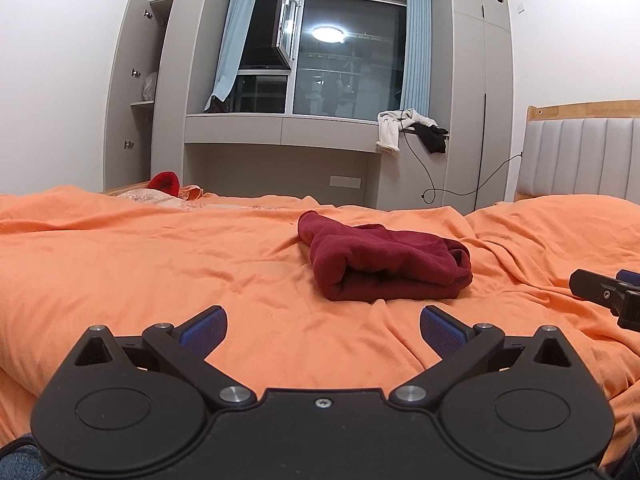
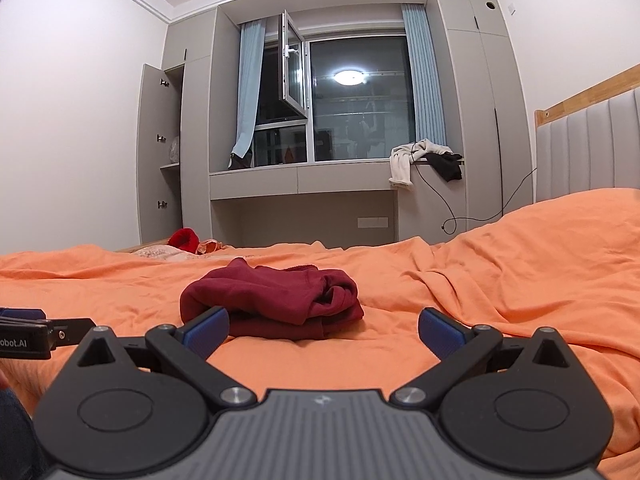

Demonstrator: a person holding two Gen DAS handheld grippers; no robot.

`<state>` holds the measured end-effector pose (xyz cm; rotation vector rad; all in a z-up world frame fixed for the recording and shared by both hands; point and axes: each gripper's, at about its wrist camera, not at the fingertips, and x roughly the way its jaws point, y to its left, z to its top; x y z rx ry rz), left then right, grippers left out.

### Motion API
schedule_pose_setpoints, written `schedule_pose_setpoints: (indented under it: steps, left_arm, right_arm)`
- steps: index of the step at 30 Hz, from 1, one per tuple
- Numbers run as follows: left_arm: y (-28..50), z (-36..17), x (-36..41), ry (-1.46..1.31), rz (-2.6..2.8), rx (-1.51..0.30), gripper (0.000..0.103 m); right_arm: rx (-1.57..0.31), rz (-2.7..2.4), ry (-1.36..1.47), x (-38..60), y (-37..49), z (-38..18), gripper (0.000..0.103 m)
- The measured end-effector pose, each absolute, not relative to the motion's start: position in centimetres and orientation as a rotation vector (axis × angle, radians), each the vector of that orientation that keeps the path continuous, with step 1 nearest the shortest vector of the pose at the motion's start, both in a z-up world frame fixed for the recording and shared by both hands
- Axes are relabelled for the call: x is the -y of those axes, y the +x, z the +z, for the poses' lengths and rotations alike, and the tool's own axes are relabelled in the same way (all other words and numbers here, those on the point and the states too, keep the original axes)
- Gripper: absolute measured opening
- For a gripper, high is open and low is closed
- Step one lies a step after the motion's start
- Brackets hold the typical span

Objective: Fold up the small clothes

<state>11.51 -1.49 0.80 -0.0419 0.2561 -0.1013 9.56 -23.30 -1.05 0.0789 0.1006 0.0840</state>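
On the orange bedspread, approx. mid-bed and just beyond both claws, a dark red garment is seen lying in a thick, loosely folded bundle. Soft, light, knit-like fabric is judged (fleece or similar, not slippery), so it should sag and unroll if lifted by one layer only. Hold is best taken at the near folded edge or at the two near corners, w/ all layers pinched together.

The left gripper is spread wide, nothing between its blue pads, and is held short of the bundle. The right gripper is likewise spread and empty; its left pad sits just at the near-left edge of the garment, contact can't be confirmed.

Nothing is found in the way betw. claws and cloth. Bedspread wrinkles could be pinched along w/ the garment. Far left, a bright red item lies at the bed's far edge; clothes are draped on the window ledge, well apart.
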Motion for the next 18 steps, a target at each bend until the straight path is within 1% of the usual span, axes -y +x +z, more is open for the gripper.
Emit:
schedule_pose_setpoints:
  steps: [18]
  left_arm:
    - [11.52, 0.78, 1.47, -0.041, -0.101, -0.257, 0.102]
  right_arm:
    - [-0.107, 0.084, 0.08, 23.35, 9.93, -1.41, 0.103]
